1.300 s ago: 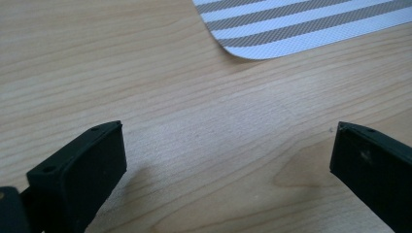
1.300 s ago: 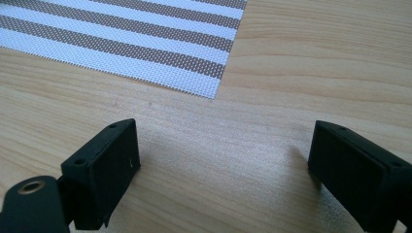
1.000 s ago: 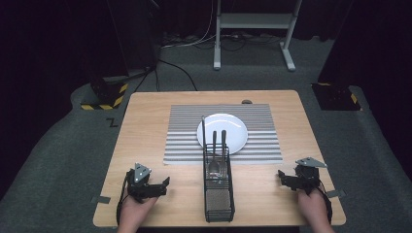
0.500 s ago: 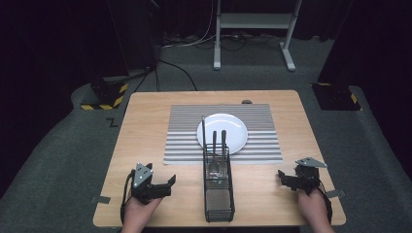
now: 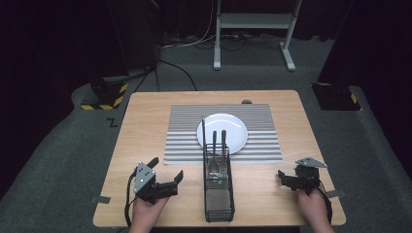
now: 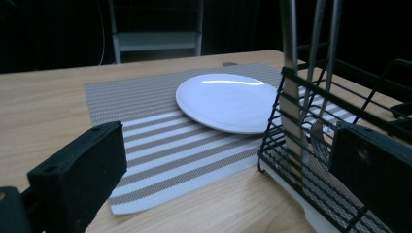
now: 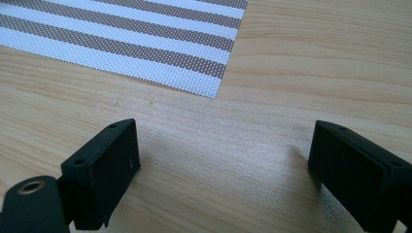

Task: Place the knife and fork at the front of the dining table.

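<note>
A white plate [image 5: 222, 133] lies on a striped placemat [image 5: 184, 131] in the middle of the wooden table. In front of it stands a black wire caddy [image 5: 218, 194] with a knife, a fork and a spoon upright in its far end. My left gripper [image 5: 166, 169] is open, left of the caddy and pointing toward it. In the left gripper view, the left gripper [image 6: 226, 160] frames the plate [image 6: 223, 99], the caddy [image 6: 340, 126] and the knife [image 6: 290, 97] with its wide-apart jaws. My right gripper [image 5: 283, 179] is open over bare wood at the front right. The right gripper [image 7: 223, 160] holds nothing, and the placemat's corner [image 7: 145, 39] lies ahead.
A small dark object [image 5: 247, 102] sits at the placemat's far edge. The table's front edge [image 5: 218, 225] runs just behind both hands. Beyond the table stand a white metal frame [image 5: 252, 29] and yellow-black striped blocks [image 5: 104, 94] on the grey floor.
My left gripper has shifted a little to the right, toward the caddy. The right gripper has stayed where it was.
</note>
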Available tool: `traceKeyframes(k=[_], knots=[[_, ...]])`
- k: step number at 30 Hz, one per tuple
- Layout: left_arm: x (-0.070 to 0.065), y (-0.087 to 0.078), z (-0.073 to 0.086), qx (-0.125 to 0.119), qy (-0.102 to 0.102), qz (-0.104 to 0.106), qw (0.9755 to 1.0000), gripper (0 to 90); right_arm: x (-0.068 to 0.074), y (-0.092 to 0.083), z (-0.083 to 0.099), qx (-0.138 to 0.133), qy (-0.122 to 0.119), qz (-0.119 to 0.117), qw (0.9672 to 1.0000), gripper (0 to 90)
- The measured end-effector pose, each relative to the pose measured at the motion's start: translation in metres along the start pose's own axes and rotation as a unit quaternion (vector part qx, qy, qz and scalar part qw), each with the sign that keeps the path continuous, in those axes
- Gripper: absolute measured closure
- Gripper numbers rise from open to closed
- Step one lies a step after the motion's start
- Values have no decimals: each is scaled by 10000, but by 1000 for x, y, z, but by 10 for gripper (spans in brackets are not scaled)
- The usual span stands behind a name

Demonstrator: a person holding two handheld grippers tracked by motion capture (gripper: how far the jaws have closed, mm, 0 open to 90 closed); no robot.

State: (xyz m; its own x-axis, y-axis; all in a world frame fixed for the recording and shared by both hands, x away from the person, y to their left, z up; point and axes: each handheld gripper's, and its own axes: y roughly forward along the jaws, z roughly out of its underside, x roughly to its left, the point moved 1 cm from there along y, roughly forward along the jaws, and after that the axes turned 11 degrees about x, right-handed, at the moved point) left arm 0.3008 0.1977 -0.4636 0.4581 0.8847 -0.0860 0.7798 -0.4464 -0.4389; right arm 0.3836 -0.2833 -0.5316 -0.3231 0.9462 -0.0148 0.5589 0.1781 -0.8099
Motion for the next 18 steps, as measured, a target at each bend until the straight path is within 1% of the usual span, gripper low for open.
traceKeyframes(k=[1,3,4,5,6,8,9,11,12,15,16,18], knots=[[-5,1,-4,-45,29,-10,10000,6,0,0,0,-1,-1,0,10000,109],[-6,2,-5,-74,16,-4,10000,6,0,0,0,-1,-1,1,10000,110],[-8,3,-9,-134,-87,185,9997,6,0,0,0,0,0,0,10000,109],[-10,4,-12,-207,-127,278,9993,7,0,0,0,0,0,0,10000,109],[-10,4,-12,-207,-127,278,9993,7,0,0,0,0,0,0,10000,109],[-14,6,-17,-228,-9,276,9994,7,0,0,0,0,0,0,10000,110],[-15,7,-19,-246,-1,288,9993,6,0,0,0,-1,0,0,10000,110],[-18,9,-24,-312,-6,356,9989,6,0,0,0,-1,0,0,10000,109],[-19,11,-28,-302,20,443,9986,6,0,0,0,-1,0,0,10000,110],[-24,17,-35,-319,65,418,9986,5,0,0,0,0,-1,0,10000,109],[-25,19,-37,-315,88,441,9985,5,0,0,0,0,-1,0,10000,109],[-28,25,-40,-324,139,357,9987,5,0,0,0,0,1,-1,10000,110]])
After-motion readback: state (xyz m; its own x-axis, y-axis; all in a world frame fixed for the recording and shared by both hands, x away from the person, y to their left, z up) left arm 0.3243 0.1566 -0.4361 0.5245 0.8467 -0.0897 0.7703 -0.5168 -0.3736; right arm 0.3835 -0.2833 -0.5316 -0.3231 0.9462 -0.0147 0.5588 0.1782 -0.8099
